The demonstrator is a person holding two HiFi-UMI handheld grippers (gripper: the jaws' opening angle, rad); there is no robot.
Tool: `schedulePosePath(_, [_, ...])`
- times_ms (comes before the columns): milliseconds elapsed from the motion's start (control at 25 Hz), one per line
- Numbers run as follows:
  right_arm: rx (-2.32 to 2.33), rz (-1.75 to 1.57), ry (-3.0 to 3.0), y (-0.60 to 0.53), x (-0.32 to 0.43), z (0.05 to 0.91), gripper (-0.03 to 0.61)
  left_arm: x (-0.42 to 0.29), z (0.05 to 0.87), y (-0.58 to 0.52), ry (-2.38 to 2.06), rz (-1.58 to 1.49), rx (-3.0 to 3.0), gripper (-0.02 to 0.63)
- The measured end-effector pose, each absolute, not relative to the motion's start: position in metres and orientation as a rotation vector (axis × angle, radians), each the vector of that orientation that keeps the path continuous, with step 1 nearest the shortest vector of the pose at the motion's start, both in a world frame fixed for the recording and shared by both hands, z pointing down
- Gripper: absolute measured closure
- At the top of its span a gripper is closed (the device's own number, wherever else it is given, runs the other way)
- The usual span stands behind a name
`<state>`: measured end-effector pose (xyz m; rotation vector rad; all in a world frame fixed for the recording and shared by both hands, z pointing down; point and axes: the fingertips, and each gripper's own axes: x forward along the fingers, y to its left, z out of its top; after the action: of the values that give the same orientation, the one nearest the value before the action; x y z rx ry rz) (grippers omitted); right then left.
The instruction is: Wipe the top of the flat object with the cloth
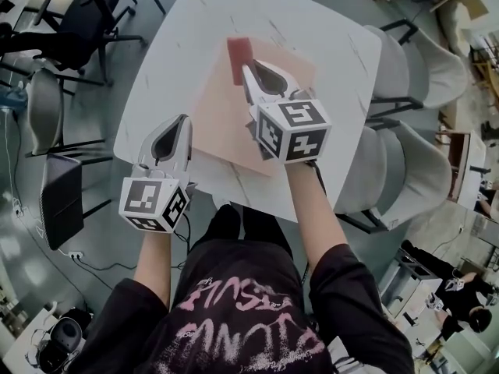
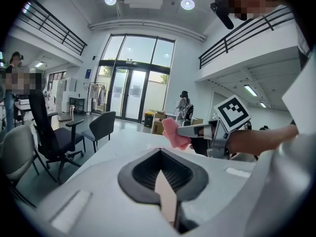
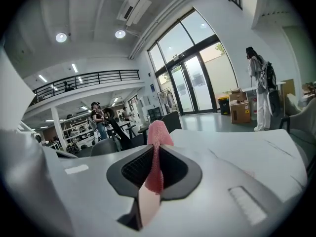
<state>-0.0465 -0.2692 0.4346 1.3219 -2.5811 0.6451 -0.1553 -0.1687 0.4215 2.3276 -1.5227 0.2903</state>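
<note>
A flat pale-pink board (image 1: 222,123) lies on the white table (image 1: 312,22). My right gripper (image 1: 251,72) is shut on a red-pink cloth (image 1: 238,57) over the board's far end. The cloth (image 3: 157,132) stands up from between the right gripper's (image 3: 155,157) jaws. In the left gripper view the cloth (image 2: 174,132) pokes out of the right gripper (image 2: 197,130), a little above the tabletop. My left gripper (image 1: 181,123) hovers by the board's left edge, near the table's left side. Its jaws (image 2: 163,174) are shut, with nothing seen between them.
Two grey chairs (image 1: 405,76) (image 1: 405,170) stand along the table's right side. Black office chairs (image 1: 78,22) and a dark chair (image 1: 62,193) stand to the left. Other people (image 3: 98,120) are across the hall, and cardboard boxes (image 3: 240,110) sit near the glass doors.
</note>
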Motion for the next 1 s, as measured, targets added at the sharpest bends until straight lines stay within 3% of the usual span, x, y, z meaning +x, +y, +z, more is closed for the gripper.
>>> schedulePosePath(1000, [1.156,0.848,-2.464,-0.279,-0.084,0.501,0.532,-0.161,0.43,-0.171,-1.555,0.337,2.309,0.614])
